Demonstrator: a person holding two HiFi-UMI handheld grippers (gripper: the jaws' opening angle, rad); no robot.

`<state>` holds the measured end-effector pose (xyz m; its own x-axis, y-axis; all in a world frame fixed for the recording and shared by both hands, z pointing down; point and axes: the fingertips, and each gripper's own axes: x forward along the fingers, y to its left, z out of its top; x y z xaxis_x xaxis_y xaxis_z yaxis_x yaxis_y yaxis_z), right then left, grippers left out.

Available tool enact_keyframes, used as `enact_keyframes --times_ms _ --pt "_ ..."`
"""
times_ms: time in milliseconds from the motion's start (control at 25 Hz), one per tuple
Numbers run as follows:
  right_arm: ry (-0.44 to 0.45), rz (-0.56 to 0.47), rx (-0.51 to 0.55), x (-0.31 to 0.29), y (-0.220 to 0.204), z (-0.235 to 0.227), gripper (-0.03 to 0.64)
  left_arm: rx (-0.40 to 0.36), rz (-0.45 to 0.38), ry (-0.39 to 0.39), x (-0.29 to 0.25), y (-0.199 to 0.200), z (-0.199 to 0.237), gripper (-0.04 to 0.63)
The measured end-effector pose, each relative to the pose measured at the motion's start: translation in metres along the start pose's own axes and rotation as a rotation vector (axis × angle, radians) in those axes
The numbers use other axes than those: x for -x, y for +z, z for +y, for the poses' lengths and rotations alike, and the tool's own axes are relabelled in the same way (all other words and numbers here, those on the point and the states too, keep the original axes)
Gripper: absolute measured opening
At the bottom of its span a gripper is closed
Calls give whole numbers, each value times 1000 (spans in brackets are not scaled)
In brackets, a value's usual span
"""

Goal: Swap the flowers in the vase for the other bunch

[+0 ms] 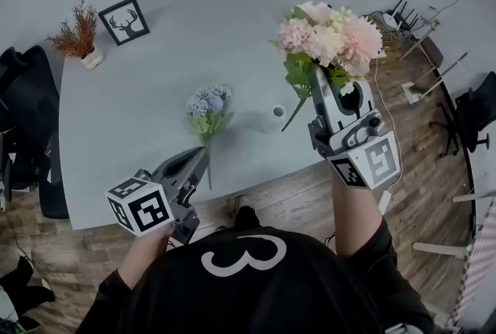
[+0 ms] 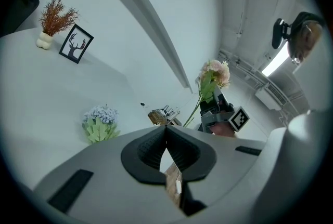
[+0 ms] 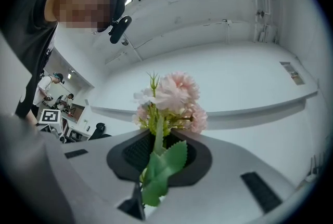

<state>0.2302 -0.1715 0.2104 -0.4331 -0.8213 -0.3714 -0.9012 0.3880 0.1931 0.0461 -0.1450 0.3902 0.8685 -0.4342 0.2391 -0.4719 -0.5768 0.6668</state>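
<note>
A pink bunch of flowers (image 1: 329,36) is in the air over the table's right edge, its green stem clamped in my right gripper (image 1: 316,77). In the right gripper view the stem (image 3: 156,137) runs up between the shut pads to the pink heads (image 3: 171,95). A blue bunch (image 1: 208,109) lies flat on the table (image 1: 116,131). The small white vase (image 1: 275,117) stands to its right with nothing in it. My left gripper (image 1: 201,156) hovers at the near table edge just below the blue bunch's stem, shut on nothing. The left gripper view shows its jaws (image 2: 166,129) closed and the blue bunch (image 2: 100,121) ahead to the left.
A dried reddish plant in a white pot (image 1: 77,34) and a framed deer picture (image 1: 124,21) stand at the table's far left. Black chairs (image 1: 23,100) sit left of the table. Right of the table, cables and stands (image 1: 418,38) crowd the wooden floor.
</note>
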Motion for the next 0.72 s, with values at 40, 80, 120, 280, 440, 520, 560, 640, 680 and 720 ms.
enact_keyframes --times_ms 40,80,120,280,440,520,560,640,680,720 --pt "8 -8 15 -3 2 -1 72 -4 -4 2 -2 1 1 11" --pt "15 -15 26 -6 3 -3 72 -7 -6 4 -3 2 1 11" --pt "20 -23 32 -8 4 -4 72 -12 -7 5 -4 3 1 11" --pt "26 -45 38 -11 -6 -10 72 -18 -5 7 -17 -1 6 11" --pt "31 4 32 -29 -30 -22 72 18 12 5 -30 11 10 11" --pt "25 29 19 -35 -41 -27 72 24 23 6 -33 17 13 11" --pt "26 32 16 -38 -43 -28 72 26 27 9 -34 17 15 11" --pt "45 22 19 -49 -36 -21 72 30 35 14 -37 15 18 11" --pt "53 21 27 -53 -35 -18 72 32 40 15 -38 14 20 11" --pt "52 31 35 -53 -41 -18 72 34 44 17 -40 14 21 11"
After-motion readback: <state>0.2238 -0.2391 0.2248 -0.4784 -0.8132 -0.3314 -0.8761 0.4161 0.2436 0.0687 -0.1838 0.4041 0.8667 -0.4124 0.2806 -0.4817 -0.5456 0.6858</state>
